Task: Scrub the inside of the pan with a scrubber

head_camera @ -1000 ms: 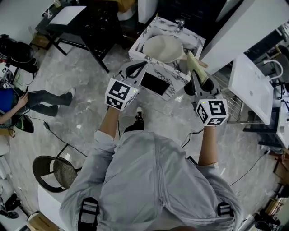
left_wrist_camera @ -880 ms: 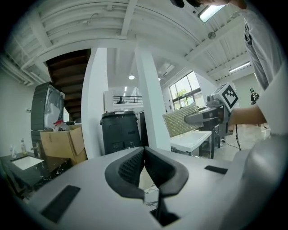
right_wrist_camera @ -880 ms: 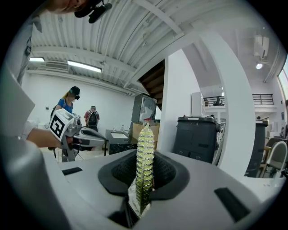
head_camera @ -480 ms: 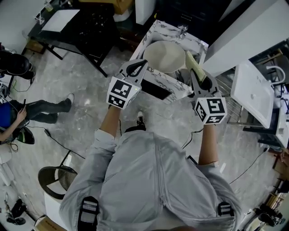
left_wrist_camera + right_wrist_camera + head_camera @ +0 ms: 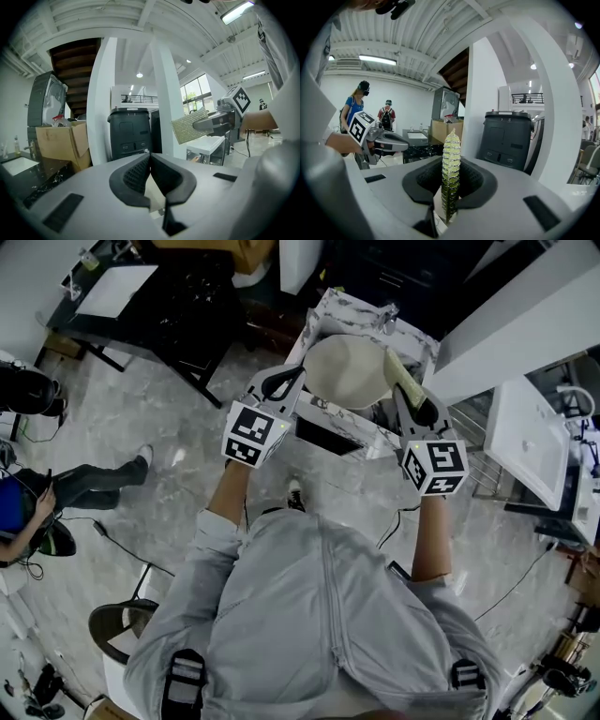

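Observation:
A pale round pan (image 5: pixel 345 371) sits in a white marbled counter (image 5: pixel 330 307) ahead of me. My left gripper (image 5: pixel 300 371) is held up at the pan's near left edge, jaws shut with nothing between them (image 5: pixel 150 157). My right gripper (image 5: pixel 401 388) is at the pan's right side, shut on a pale yellow-green scrubber (image 5: pixel 403 371). In the right gripper view the scrubber (image 5: pixel 451 164) stands upright, edge-on between the jaws. From the left gripper view the scrubber (image 5: pixel 190 125) shows as a flat pad in the right gripper (image 5: pixel 220 121). Both grippers are in the air, above the pan's rim.
A black table (image 5: pixel 178 296) stands to the left of the counter. A white appliance (image 5: pixel 525 442) and a wire rack (image 5: pixel 483 460) are at the right. A person sits at the far left (image 5: pixel 28 512). A black bin (image 5: pixel 129 133) and a cardboard box (image 5: pixel 61 143) lie ahead.
The counter and pan have come nearer and lower in the head view. Both grippers now reach the pan's edges. The scrubber stays held in the right gripper.

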Motion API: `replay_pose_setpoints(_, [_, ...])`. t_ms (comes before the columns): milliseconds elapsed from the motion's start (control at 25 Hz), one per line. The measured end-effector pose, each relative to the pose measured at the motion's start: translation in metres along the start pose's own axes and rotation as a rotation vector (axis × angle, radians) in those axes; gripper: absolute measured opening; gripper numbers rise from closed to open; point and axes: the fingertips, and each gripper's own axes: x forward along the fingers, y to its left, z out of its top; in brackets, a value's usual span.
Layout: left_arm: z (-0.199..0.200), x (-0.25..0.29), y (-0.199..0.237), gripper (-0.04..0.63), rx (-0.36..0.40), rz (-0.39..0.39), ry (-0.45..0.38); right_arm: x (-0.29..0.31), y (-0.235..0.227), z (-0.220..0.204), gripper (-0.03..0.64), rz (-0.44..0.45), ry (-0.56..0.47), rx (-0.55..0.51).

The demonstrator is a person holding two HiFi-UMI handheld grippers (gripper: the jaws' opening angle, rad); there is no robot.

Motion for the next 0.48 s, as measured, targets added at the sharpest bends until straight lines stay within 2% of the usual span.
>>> replay_pose_setpoints(480, [-0.015,0.030,0.037,0.023,-0.039,-0.010,0.033,0.060,-0.012,-0.018,0.089,-0.003,0.093,0.002])
